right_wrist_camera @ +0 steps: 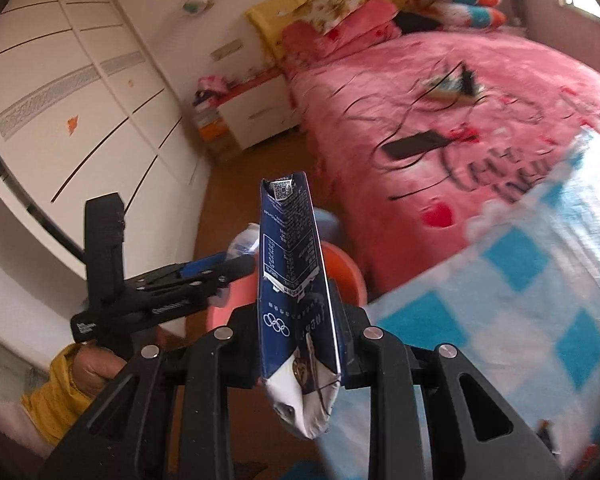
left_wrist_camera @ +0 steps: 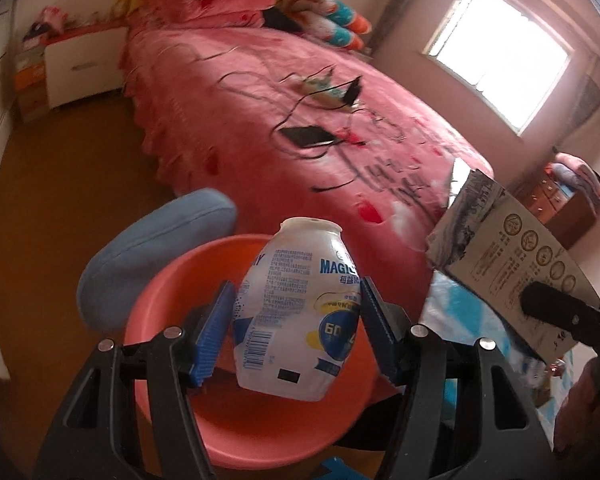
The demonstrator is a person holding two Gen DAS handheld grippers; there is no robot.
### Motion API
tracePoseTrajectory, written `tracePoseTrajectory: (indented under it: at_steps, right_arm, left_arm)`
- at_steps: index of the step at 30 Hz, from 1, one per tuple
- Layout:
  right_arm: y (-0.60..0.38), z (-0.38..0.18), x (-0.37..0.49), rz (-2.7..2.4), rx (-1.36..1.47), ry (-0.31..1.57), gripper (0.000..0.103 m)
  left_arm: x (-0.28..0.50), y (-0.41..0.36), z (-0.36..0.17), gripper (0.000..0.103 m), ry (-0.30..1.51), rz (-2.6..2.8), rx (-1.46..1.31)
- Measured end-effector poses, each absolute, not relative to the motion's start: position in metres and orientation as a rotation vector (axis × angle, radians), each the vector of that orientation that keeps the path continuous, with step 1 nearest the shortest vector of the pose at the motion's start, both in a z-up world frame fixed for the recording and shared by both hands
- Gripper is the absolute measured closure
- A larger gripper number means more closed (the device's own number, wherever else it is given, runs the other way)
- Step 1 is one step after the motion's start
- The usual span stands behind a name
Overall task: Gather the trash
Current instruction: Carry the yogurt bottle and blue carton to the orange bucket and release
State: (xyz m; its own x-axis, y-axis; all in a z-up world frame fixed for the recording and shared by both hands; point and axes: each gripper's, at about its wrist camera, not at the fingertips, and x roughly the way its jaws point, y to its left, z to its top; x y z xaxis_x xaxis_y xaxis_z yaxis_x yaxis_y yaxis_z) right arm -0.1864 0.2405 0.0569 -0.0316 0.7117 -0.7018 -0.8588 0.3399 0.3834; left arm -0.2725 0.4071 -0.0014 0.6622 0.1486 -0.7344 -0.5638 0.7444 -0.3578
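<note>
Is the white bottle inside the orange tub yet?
Not yet. The left gripper holds the white bottle above the orange tub.

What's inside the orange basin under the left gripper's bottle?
Nothing visible on the orange basin's exposed wall and floor. The white bottle, held in the left gripper, hides its middle.

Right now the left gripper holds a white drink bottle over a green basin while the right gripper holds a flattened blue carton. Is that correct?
Not quite: the basin is orange-red, not green, as the left wrist view shows. The rest stands: the left gripper holds the white drink bottle over it, and the right gripper holds the flattened blue carton.
</note>
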Motion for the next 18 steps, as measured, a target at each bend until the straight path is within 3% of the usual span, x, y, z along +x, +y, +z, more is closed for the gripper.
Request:
tracePoseTrajectory:
  at_steps: [2, 3, 6, 7, 13, 18]
  right_arm:
    - [0.255, 0.048, -0.193, 1.285, -0.208, 1.000, 0.073]
    - [0.261, 0.042, -0.196, 1.285, -0.220, 1.013, 0.072]
    - [0.271, 0.027, -0.200, 1.280, -0.236, 1.061, 0.037]
    - [0.267, 0.026, -0.200, 1.267, -0.231, 1.058, 0.029]
    - [0.235, 0.041, -0.189, 1.176, -0.189, 0.967, 0.014]
    - [0.202, 0.056, -0.185, 1.089, -0.189, 0.859, 0.012]
  left_arm:
    - [-0.275, 0.411, -0.009, 0.038, 0.769, 0.461, -0.616]
    - [-0.275, 0.414, -0.014, 0.031, 0.784, 0.479, -0.623]
    - [-0.280, 0.421, -0.022, 0.024, 0.797, 0.517, -0.632]
    - [-0.281, 0.424, -0.024, 0.023, 0.803, 0.532, -0.630]
    - [-0.283, 0.421, -0.021, 0.021, 0.805, 0.551, -0.600]
    - [-0.277, 0.407, -0.013, 0.019, 0.792, 0.530, -0.553]
